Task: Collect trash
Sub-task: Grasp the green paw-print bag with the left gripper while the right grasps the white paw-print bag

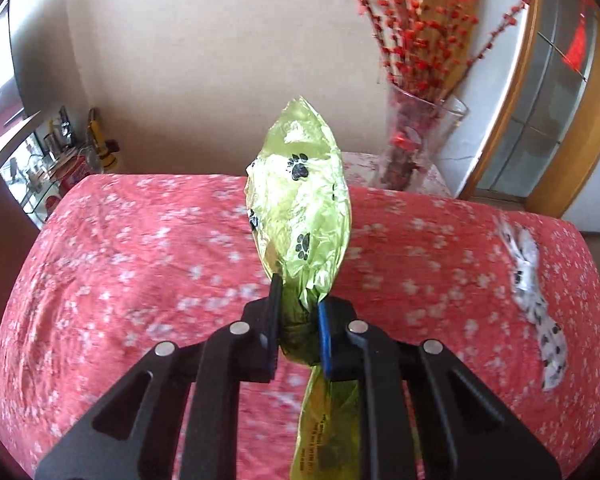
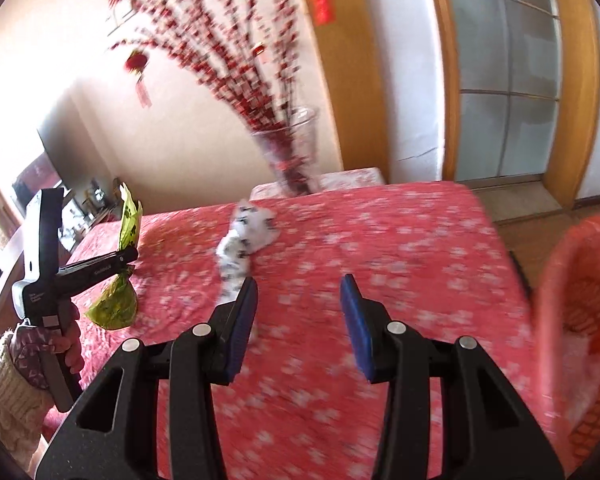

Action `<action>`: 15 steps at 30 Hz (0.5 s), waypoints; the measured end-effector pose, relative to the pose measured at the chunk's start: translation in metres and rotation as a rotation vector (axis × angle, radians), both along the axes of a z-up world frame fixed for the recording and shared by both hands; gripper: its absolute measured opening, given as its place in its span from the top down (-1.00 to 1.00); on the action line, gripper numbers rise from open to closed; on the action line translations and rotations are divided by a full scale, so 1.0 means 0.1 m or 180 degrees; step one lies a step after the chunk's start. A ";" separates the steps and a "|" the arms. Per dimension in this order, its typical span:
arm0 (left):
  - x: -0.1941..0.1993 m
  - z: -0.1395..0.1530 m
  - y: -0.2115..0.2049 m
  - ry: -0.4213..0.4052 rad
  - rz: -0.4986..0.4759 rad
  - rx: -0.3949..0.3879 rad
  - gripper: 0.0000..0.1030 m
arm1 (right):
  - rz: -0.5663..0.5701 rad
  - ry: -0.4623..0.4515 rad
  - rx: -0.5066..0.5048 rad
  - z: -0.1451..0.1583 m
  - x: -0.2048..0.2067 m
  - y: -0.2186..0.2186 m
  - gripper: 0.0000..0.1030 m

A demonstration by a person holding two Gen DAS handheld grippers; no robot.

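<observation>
My left gripper (image 1: pixel 298 294) is shut on the knotted neck of a green bag with black paw prints (image 1: pixel 300 204) and holds it above the table. The same bag (image 2: pixel 116 308) and the left gripper (image 2: pixel 134 255) show at the left of the right wrist view. A white bag with black paw prints (image 2: pixel 242 240) lies on the red flowered tablecloth (image 2: pixel 380 240); it also shows at the right of the left wrist view (image 1: pixel 528 276). My right gripper (image 2: pixel 299 288) is open and empty above the table, near that white bag.
A glass vase of red blossom branches (image 2: pixel 290 152) stands at the table's far edge, also in the left wrist view (image 1: pixel 412 140). An orange basket (image 2: pixel 580 308) stands at the table's right side. A shelf with bottles (image 1: pixel 72 152) stands far left. A wooden door (image 2: pixel 508 80) stands behind.
</observation>
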State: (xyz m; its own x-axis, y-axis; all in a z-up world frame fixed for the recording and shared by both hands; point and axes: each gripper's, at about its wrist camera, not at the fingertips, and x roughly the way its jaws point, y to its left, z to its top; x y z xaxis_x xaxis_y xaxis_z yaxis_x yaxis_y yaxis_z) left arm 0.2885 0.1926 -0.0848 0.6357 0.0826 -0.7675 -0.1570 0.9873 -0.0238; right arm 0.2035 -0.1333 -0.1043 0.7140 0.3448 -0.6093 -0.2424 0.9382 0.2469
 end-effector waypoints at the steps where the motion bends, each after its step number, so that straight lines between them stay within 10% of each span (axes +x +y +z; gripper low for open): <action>1: 0.00 0.00 0.06 -0.0002 0.0028 -0.0011 0.68 | 0.0049 0.0031 -0.0007 -0.02 0.06 0.10 0.14; 15: -0.16 0.04 0.39 -0.0028 0.0138 -0.0094 0.68 | 0.0293 0.0402 -0.0447 -0.31 0.43 0.77 0.78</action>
